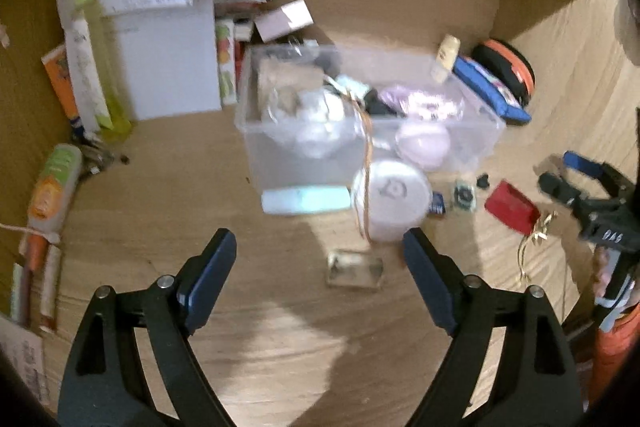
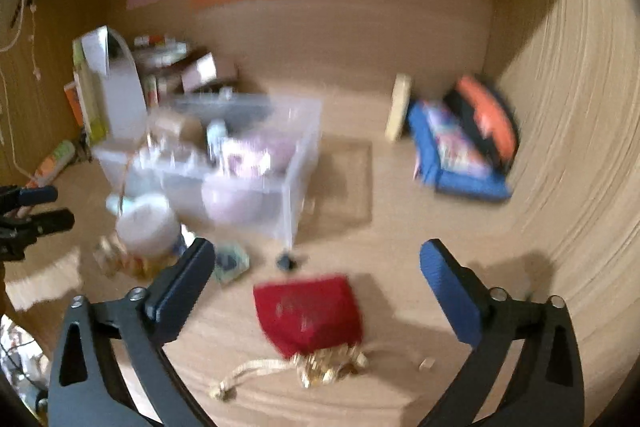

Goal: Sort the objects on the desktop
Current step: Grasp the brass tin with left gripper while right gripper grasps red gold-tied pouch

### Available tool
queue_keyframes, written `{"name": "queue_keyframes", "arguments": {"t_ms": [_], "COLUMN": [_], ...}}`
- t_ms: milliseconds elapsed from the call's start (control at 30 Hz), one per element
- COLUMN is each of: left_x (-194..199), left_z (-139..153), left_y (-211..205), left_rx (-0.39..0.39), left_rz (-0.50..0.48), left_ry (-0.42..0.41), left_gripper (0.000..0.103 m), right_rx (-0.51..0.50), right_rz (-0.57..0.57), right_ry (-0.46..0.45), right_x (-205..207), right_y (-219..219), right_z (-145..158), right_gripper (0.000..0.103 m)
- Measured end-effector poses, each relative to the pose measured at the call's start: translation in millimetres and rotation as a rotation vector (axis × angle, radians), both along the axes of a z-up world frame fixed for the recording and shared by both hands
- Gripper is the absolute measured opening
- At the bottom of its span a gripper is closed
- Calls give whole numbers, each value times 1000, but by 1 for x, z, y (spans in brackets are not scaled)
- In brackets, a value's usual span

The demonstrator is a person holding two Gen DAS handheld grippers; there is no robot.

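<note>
While our left tongs [image 1: 320, 259] stand wide open with nothing between the pads, the left view shows a small clear block [image 1: 355, 269] lying flat on the desk [image 1: 280, 347] just ahead, between the tips and nearer the right one. We judge it hard, light and probably slick, so we would pinch it across its short sides, low down. Right beyond it sits a white round lid [image 1: 394, 201] with a tan cord [image 1: 366, 163] draped over it, and behind that a clear bin [image 1: 360, 131] already full of odds and ends; a pale blue tube [image 1: 306, 201] lies against the bin's front. The cord and lid crowd the far side of the block, so a deep reach could snag them. Far right we see the other tongs [image 1: 568, 183] near a red pouch [image 1: 512, 209]. In the right view, blurred, our right tongs [image 2: 316, 275] are also spread fully and empty, and the pouch [image 2: 310, 313] lies on the desk between the tips, slightly nearer us, with its gold drawstring [image 2: 256, 373] trailing toward us. It looks soft, light and squashy, so we would take it by the body, not by the tie. A small dark bit [image 2: 286, 261] and a teal card [image 2: 232, 263] lie just past it, off the left tip; the bin [image 2: 240, 167] is farther ahead to the left, a blue case [image 2: 456, 155] far right.
</note>
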State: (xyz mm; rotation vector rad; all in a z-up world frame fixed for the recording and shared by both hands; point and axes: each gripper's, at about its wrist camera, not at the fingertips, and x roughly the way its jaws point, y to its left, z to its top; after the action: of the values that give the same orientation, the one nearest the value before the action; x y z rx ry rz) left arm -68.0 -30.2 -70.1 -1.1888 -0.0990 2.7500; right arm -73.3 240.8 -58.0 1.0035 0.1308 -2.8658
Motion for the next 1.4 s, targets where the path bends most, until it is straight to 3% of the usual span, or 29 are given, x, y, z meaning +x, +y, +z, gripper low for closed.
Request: {"name": "queue_keyframes", "arguments": {"t_ms": [100, 200, 600, 700, 833, 967, 1133, 1400], "left_x": [-1, -2, -3, -2, -4, -3, -1, 2], "left_z": [-13, -25, -40, -39, -40, -39, -39, -39], "left_y": [8, 15, 35, 36, 37, 39, 46, 52], "left_rx": [-11, -18, -71, -95, -106, -118, -131, -165], "left_rz": [-17, -32, -16, 12, 13, 16, 0, 0], "left_ry": [-34, -68, -68, -46, -40, -30, -1, 23], "left_gripper": [85, 85, 85, 71, 70, 62, 43, 39], "right_rx": [5, -2, 30, 23, -37, -3, -1, -8], "right_rz": [-13, -24, -36, -22, 18, 31, 43, 68], "right_ry": [-79, -102, -115, -127, -178, -213, -209, -191], "right_x": [-1, 3, 11, 9, 2, -6, -6, -3], "right_y": [3, 6, 13, 12, 8, 1, -1, 0], "right_z": [-27, -39, -50, -51, -52, -58, -60, -57], "right_gripper": [102, 102, 101, 99, 98, 80, 68, 46]}}
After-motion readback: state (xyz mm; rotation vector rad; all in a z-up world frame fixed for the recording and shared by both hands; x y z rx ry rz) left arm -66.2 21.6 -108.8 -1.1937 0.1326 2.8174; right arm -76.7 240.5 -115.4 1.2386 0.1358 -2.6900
